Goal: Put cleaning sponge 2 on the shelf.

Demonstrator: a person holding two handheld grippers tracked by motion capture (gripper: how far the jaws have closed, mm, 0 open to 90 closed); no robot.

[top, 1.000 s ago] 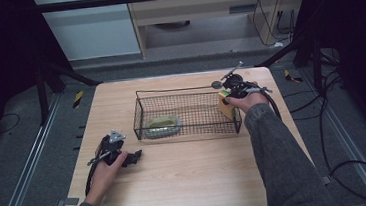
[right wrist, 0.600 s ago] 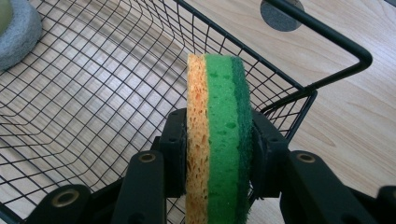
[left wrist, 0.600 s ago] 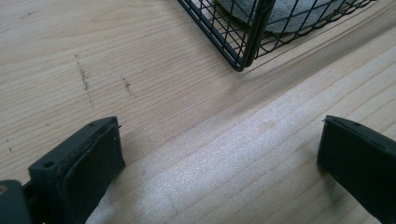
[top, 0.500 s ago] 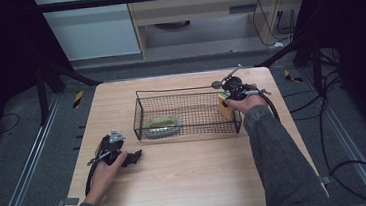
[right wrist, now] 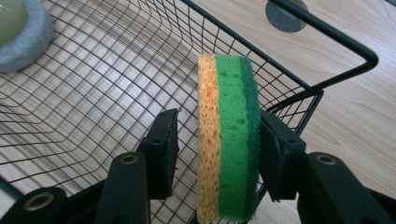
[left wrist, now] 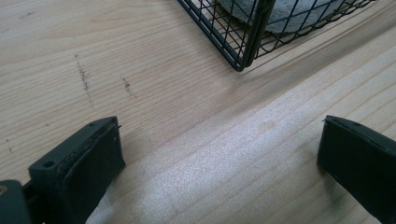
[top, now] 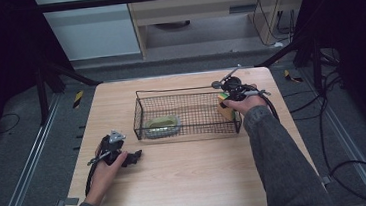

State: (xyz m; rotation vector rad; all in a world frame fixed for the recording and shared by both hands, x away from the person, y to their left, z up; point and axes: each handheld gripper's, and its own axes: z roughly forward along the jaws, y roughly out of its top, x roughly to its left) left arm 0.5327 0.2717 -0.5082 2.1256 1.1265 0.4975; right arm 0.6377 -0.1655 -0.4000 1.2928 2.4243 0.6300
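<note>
Jaws of the right gripper [right wrist: 215, 149] have just been opening, one side clear of the sponge [right wrist: 227, 140] inside the basket [right wrist: 327, 35]; release nearly done, withdrawal left. Left gripper [left wrist: 219, 158] gapes over tabletop [left wrist: 187, 116].

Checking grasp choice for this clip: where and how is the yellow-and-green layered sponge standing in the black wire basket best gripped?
Grip the yellow-and-green layered sponge across its two broad flat faces, coming from above over the black wire basket rim. It stands on edge at the basket's end, so both faces are exposed. The right gripper jaws, just opening, flank it this way, one clearly apart from it.
</note>
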